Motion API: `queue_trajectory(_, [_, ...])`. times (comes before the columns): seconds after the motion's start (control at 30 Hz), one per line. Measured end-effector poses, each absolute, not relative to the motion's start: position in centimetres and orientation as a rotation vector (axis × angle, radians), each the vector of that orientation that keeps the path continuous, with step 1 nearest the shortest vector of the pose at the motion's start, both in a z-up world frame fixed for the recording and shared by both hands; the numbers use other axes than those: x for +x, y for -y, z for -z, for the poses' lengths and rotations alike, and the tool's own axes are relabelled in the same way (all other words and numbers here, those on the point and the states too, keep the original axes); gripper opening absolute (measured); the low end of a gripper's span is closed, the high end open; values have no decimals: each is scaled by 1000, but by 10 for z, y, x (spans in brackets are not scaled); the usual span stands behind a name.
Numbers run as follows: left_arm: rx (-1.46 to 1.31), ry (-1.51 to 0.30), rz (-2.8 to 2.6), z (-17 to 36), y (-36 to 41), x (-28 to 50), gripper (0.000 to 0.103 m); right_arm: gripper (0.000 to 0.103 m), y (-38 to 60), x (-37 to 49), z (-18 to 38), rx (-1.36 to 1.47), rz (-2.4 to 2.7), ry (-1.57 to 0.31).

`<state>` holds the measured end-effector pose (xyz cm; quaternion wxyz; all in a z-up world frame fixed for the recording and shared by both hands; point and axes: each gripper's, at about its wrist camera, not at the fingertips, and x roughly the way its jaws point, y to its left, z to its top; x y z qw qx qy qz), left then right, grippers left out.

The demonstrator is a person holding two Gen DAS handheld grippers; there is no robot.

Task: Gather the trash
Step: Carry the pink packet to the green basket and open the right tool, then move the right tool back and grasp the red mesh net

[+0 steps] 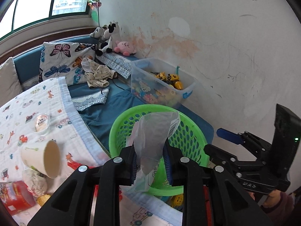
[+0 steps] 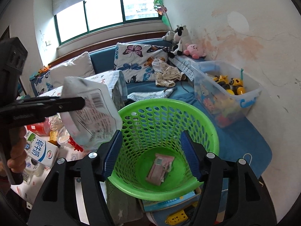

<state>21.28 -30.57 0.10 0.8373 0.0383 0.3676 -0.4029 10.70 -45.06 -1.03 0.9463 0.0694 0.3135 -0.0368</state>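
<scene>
Left wrist view: left gripper (image 1: 150, 153) clenched on a clear plastic bag (image 1: 154, 131), pads pinching its lower part, bag standing up between the jaws with its long axis running up and away, barcode label at the top right corner. Bag hanging just over the near rim of the green basket (image 1: 131, 116), basket directly ahead and below; probably only a short carry forward before letting go. Right gripper (image 1: 228, 134) off to the right beside the basket, blue pad visible, jaws spread. On the quilt (image 1: 56, 98) at left: a tipped paper cup (image 1: 44, 158), a clear lid (image 1: 42, 123), a red tub (image 1: 17, 195), all well apart from the basket. Toy bin (image 1: 185, 92) beyond the basket, yellow toys inside.

Right wrist view: right gripper (image 2: 153, 151) released, nothing between the pads, straddling the basket (image 2: 212, 131) mouth. Inside, on the bottom: one pink wrapper (image 2: 160, 168), nothing else seen. Bag (image 2: 90, 111) up left, outside the rim, held by the left gripper (image 2: 82, 103); left hand clearly nearer to it. Milk carton (image 2: 42, 153) lower left on the quilt, outside the basket.
</scene>
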Motion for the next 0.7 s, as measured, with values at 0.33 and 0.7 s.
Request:
queue_trajectory(0.33, [67, -786, 854, 4, 310, 210, 50, 65, 457, 98, 11, 164, 84, -634])
queue_trajectory(0.7, [45, -721, 797, -17, 257, 193, 58, 72, 430, 99, 11, 163, 18, -630])
